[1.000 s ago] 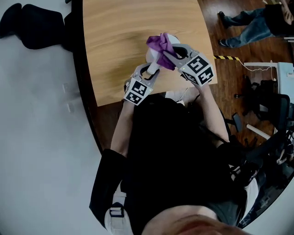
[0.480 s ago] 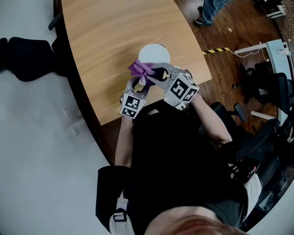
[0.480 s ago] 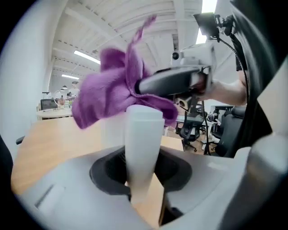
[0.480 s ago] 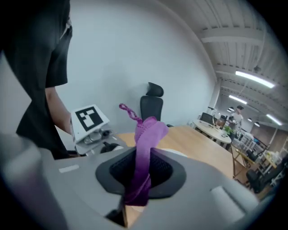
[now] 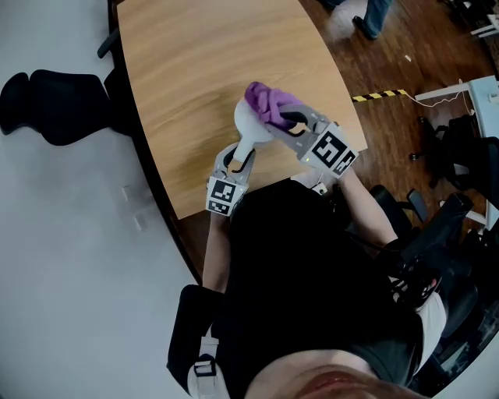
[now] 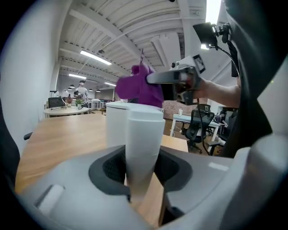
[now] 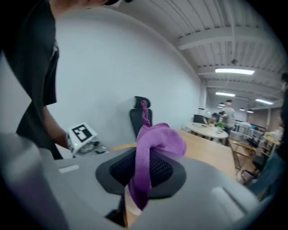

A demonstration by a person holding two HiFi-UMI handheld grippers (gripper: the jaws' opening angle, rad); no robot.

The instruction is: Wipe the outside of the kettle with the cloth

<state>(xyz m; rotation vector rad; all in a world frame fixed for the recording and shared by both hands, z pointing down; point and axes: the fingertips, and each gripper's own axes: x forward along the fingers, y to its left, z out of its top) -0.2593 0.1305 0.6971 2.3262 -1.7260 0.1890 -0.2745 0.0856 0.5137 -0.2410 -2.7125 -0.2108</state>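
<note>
A white kettle [image 5: 248, 123] stands on the wooden table [image 5: 187, 70]. My left gripper [image 5: 243, 154] is shut on its white handle [image 6: 143, 148], which stands upright between the pads, with the kettle body [image 6: 116, 123] just beyond. My right gripper [image 5: 287, 118] is shut on a purple cloth [image 5: 269, 103], which lies bunched over the kettle's top and far right side. In the right gripper view the cloth [image 7: 150, 148] hangs folded between the jaws. The kettle's lid is hidden under the cloth.
The kettle stands close to the table's near right corner. A black office chair [image 5: 54, 105] stands off the left edge. Dark chairs [image 5: 460, 171] and a white desk [image 5: 483, 93] crowd the wooden floor at right, by striped floor tape [image 5: 382, 96]. A person's legs [image 5: 374, 19] show at the top.
The right gripper carried the cloth from the kettle's top down to the handle side, then back up over the top. The left gripper kept its hold on the handle.
</note>
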